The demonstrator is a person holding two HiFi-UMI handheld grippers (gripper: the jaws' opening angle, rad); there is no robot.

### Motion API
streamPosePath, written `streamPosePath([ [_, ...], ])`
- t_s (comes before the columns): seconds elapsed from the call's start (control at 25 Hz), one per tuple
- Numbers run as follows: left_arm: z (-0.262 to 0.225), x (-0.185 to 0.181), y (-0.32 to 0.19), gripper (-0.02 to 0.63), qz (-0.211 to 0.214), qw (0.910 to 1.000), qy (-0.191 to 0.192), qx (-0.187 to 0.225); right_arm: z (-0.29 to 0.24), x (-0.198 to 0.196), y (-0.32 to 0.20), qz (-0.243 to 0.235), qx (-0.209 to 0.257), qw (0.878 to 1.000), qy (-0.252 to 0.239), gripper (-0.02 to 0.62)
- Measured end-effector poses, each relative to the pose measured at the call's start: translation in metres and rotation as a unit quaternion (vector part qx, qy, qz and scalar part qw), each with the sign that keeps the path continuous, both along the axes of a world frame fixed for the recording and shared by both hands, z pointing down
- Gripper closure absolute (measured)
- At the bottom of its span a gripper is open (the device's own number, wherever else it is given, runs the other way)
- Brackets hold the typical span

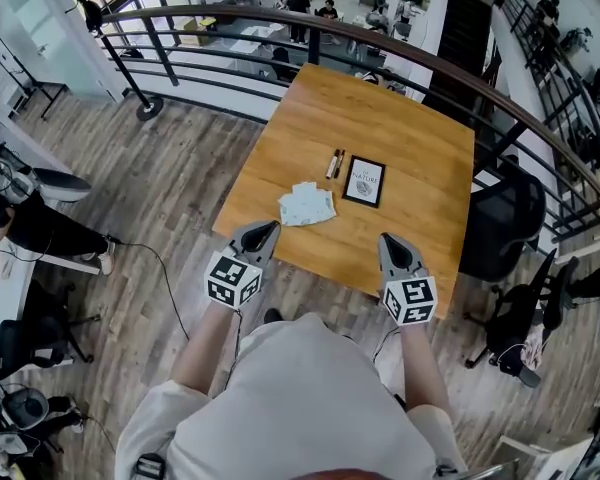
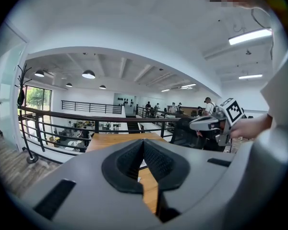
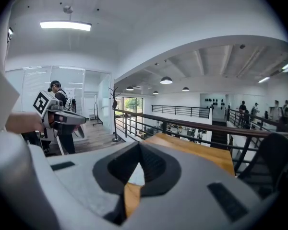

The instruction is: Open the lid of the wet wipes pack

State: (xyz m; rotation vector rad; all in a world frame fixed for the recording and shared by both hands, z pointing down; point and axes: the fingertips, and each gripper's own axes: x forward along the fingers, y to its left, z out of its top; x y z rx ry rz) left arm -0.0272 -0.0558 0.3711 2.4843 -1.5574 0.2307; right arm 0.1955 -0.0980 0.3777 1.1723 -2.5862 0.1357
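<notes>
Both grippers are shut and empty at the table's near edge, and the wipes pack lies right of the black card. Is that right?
No. The head view shows the wipes pack lying left of the black card, not right of it. The rest stands: left gripper and right gripper are shut and empty at the near edge of the table.

An open-plan office mezzanine, where a railing (image 1: 380, 43) overlooks desks (image 1: 242, 38), with an office chair (image 1: 500, 223) nearby.
</notes>
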Motion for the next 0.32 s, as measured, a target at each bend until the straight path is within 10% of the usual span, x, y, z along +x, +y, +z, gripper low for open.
streamPosePath([
  [0.32,0.0003,0.0001,-0.0019,0.611,-0.005,1.0000,0.001,0.001,-0.0043,0.0052,-0.0034,-0.001,0.005,1.000,-0.001,0.594],
])
